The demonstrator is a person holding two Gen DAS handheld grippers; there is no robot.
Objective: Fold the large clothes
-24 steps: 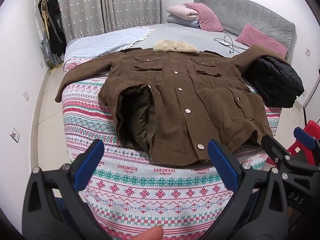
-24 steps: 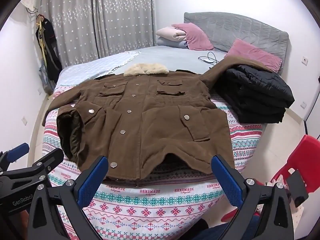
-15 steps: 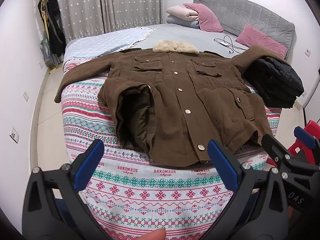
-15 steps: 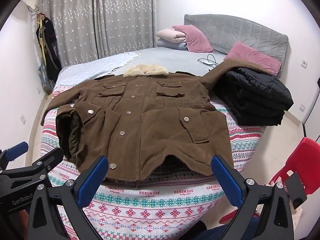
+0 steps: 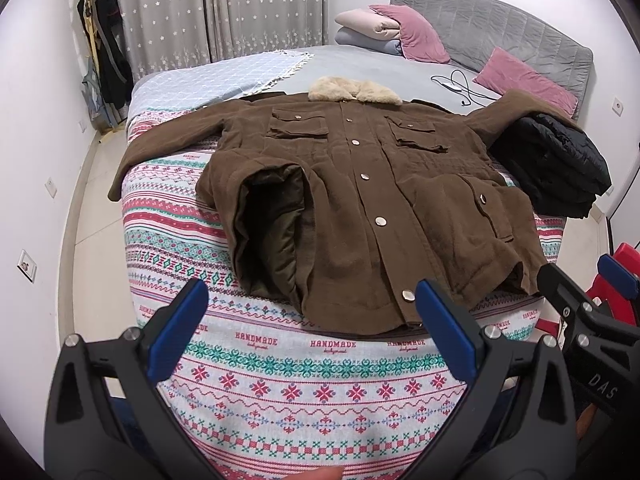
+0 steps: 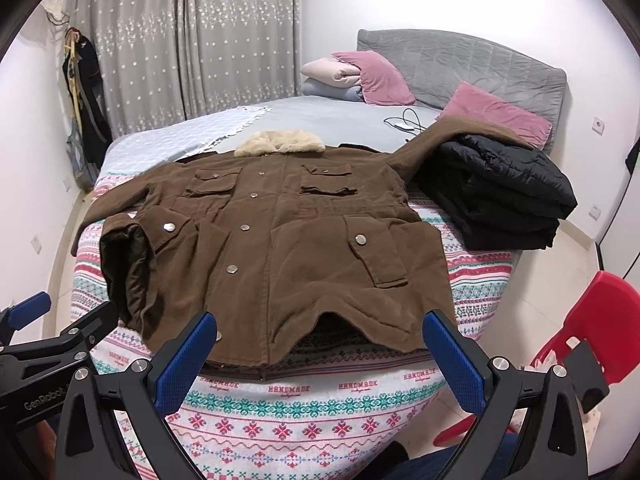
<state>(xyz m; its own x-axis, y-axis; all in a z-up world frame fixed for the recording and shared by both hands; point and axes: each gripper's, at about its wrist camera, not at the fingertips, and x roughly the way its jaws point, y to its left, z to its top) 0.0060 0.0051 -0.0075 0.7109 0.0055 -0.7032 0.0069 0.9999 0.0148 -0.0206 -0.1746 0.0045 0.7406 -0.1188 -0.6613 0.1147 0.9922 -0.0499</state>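
A large brown coat [image 5: 360, 184] with a cream fur collar lies face up, buttoned, on the patterned bedspread [image 5: 280, 384]; it also shows in the right wrist view [image 6: 280, 240]. Its left hem corner is folded back, showing dark lining [image 5: 272, 232]. One sleeve stretches to the bed's left edge, the other rests over a black folded jacket [image 5: 556, 168]. My left gripper [image 5: 312, 320] is open and empty, in front of the coat's hem. My right gripper [image 6: 320, 348] is open and empty, also in front of the hem.
The black folded jacket [image 6: 504, 192] sits on the bed's right side. Pink pillows [image 6: 492, 112] and folded bedding [image 6: 340, 80] lie by the grey headboard, with a cable [image 6: 404, 124]. A red chair [image 6: 588, 328] stands at right. Clothes hang at far left [image 5: 104, 48].
Both views have shifted slightly; the coat sits a little higher in the right wrist view. Nothing on the bed has moved and both grippers stay open.
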